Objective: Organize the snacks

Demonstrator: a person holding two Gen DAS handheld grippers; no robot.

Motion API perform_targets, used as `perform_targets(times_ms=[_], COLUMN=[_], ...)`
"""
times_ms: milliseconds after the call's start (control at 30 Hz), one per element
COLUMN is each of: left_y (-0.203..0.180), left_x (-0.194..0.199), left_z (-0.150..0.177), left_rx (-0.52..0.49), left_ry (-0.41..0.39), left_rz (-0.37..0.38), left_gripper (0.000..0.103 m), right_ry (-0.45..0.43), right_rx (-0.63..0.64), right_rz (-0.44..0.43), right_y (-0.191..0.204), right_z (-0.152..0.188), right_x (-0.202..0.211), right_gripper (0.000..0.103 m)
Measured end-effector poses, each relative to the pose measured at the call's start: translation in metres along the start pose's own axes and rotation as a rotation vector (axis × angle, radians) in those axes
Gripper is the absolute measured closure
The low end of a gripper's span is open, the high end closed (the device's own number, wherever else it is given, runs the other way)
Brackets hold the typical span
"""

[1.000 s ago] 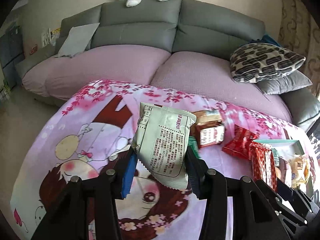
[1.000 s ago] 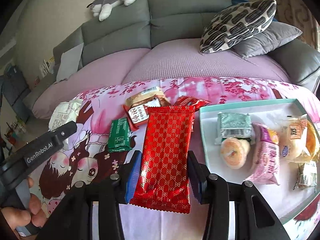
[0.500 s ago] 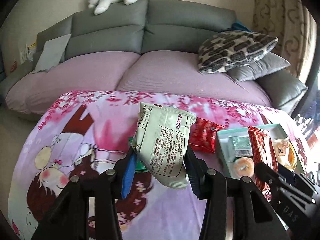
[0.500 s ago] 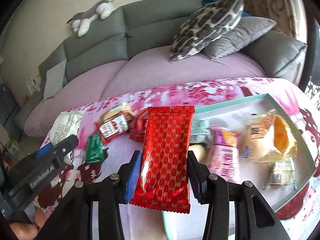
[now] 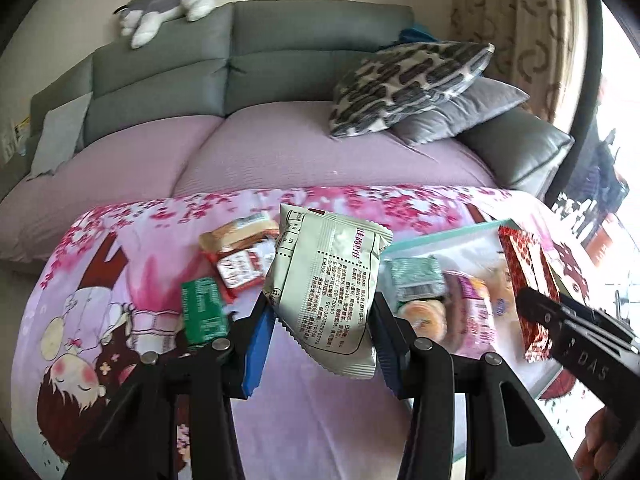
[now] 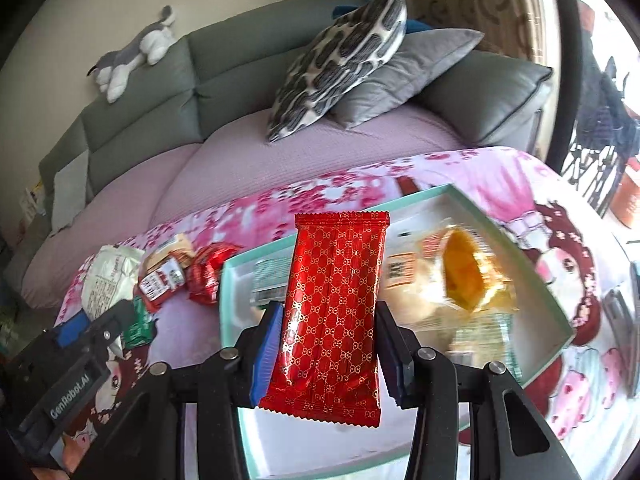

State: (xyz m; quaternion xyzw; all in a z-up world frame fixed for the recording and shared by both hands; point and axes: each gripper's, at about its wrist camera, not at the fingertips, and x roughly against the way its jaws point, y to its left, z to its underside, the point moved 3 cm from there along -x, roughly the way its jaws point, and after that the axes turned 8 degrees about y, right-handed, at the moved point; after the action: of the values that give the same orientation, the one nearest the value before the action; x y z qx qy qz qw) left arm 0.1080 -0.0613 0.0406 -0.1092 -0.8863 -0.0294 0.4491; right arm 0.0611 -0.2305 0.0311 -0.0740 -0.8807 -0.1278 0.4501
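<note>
Right gripper (image 6: 329,354) pinches red pack (image 6: 334,312) mid-body over the tray (image 6: 560,320), left gripper (image 5: 320,340) pinches white pack (image 5: 328,288) beside it; both light, crinkly, slippery.

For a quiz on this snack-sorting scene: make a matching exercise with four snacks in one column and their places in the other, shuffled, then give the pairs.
Things:
1. red patterned packet
2. pale printed packet
3. green packet
4. orange-filled bun packet

Places:
A. lying in the teal tray
B. clamped in the left gripper
C. lying on the pink cartoon cloth
D. clamped in the right gripper

Pairs: 1-D, 2-B, 3-C, 4-A
</note>
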Motion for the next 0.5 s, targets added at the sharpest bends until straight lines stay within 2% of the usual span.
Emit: perform_targets(times_ms=[267, 500], left_y=[-0.040, -0.070], left_x=[-0.006, -0.023], left_z=[0.006, 0.017], left_rx=[-0.095, -0.164], left_ry=[0.028, 0.089], left_rz=[0.050, 0.080], left_gripper=[0.054, 0.054], right_ry=[-0.005, 0.028], right_rx=[-0.025, -0.004], right_rz=[0.068, 0.096], right_y=[-0.031, -0.042], right_z=[-0.002, 0.004], right_x=[0.010, 0.006], right_gripper=[0.055, 0.055])
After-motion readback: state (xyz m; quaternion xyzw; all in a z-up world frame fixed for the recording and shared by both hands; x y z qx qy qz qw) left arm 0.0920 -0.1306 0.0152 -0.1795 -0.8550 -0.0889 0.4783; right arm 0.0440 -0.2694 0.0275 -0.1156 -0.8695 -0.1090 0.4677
